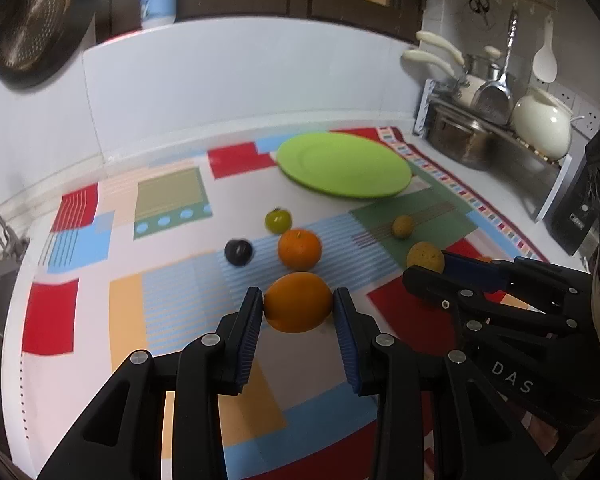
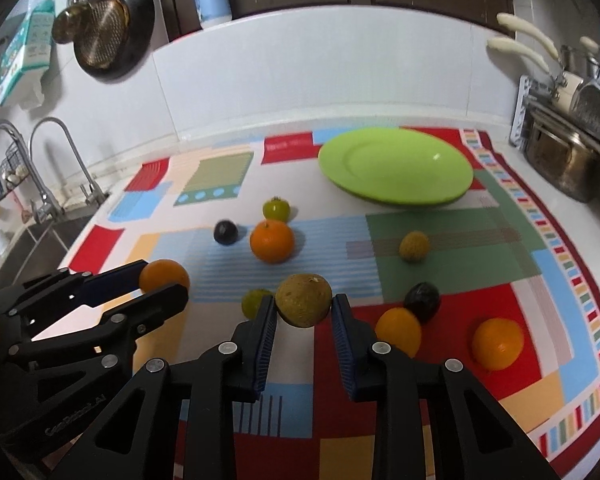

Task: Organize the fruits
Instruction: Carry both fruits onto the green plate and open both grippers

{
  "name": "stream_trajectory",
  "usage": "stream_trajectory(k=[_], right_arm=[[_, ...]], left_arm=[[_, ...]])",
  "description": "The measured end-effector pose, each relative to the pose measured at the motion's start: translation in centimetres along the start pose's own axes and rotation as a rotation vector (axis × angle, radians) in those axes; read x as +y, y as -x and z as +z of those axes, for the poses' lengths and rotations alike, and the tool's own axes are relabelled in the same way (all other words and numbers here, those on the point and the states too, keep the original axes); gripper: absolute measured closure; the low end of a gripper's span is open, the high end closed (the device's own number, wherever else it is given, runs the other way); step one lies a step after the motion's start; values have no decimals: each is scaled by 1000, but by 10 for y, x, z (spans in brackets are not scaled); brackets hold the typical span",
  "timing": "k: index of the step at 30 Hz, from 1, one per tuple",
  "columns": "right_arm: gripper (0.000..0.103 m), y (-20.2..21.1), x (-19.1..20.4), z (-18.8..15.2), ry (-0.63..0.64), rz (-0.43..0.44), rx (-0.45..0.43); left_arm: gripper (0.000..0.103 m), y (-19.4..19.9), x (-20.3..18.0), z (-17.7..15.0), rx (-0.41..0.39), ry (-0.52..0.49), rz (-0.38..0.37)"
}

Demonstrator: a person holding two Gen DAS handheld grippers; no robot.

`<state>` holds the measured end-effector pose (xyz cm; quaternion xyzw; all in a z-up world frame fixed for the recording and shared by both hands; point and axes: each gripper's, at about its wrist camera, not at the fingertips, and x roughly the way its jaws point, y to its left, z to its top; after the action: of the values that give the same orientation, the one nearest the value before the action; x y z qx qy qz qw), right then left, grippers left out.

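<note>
On the bright patchwork cloth (image 2: 440, 248), fruits lie spread out. The left gripper (image 1: 298, 308) has its two blue pads pressed on both sides of an orange (image 1: 298, 302), held tight just above the cloth. The right gripper (image 2: 304, 306) squeezes a brown, rough round fruit (image 2: 303, 299) between its pads the same way. Past them sit another orange (image 2: 272, 240), a dark plum (image 2: 225, 232) and a little green fruit (image 2: 276, 209), close together. A small yellow-brown fruit (image 2: 414, 246) sits alone on the green patch. Near the right gripper lie two more oranges (image 2: 498, 343), a second dark fruit (image 2: 422, 297) and a green one (image 2: 254, 300). Far back is a green plate (image 2: 396, 166) with nothing on it.
</note>
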<state>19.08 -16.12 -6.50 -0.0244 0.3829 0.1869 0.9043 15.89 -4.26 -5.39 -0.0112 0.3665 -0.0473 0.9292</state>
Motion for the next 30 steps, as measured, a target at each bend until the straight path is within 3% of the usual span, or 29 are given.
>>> stream_trajectory(k=[9, 14, 23, 30], right_arm=[[73, 18, -19, 22, -42, 21, -27], [74, 22, -29, 42, -56, 15, -55], [74, 11, -53, 82, -72, -17, -32], [74, -10, -76, 107, -90, -39, -6]], left_arm=[[67, 10, -16, 31, -44, -51, -19], [67, 5, -20, 55, -56, -71, -66], [67, -20, -27, 107, -24, -143, -156], [67, -49, -34, 139, -13, -228, -169]])
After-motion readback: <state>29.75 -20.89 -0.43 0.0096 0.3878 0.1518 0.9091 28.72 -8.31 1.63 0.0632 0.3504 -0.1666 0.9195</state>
